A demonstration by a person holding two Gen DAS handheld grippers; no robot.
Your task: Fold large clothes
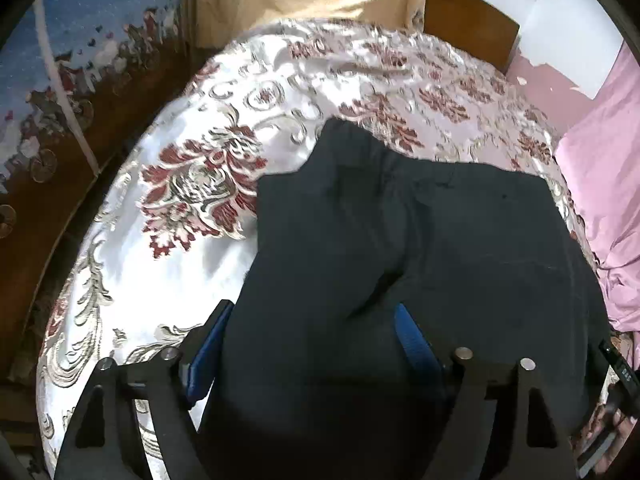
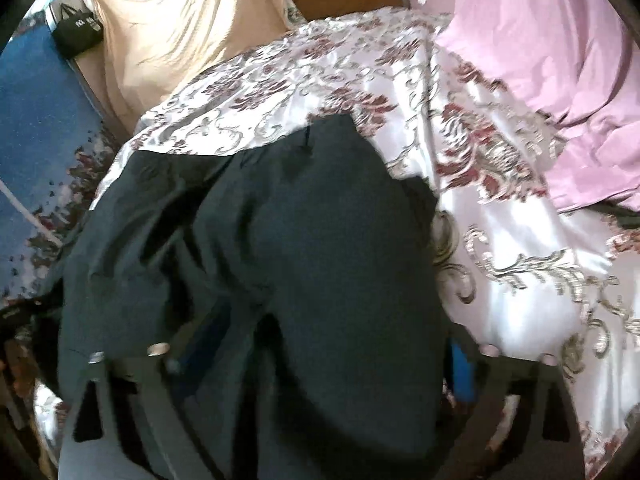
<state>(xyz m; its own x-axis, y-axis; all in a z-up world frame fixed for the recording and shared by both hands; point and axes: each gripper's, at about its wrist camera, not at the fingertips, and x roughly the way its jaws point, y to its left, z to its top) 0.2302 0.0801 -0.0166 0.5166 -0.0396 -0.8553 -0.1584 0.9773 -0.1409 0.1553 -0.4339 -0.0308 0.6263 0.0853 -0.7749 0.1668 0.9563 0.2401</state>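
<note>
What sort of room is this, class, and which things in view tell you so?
Most likely a bedroom. A bed with a shiny flowered bedspread fills both views, a wooden headboard stands at its far end, and a pink sheet lies bunched at one side. Dark trousers lie spread on the bed.

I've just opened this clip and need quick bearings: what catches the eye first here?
The dark garment dominates both views, lying in the middle of a shiny floral bedspread in white and maroon. A pink cloth is bunched along the bed's right side, and a beige cloth hangs at the far end. The left gripper and the right gripper stand open over the garment.
</note>
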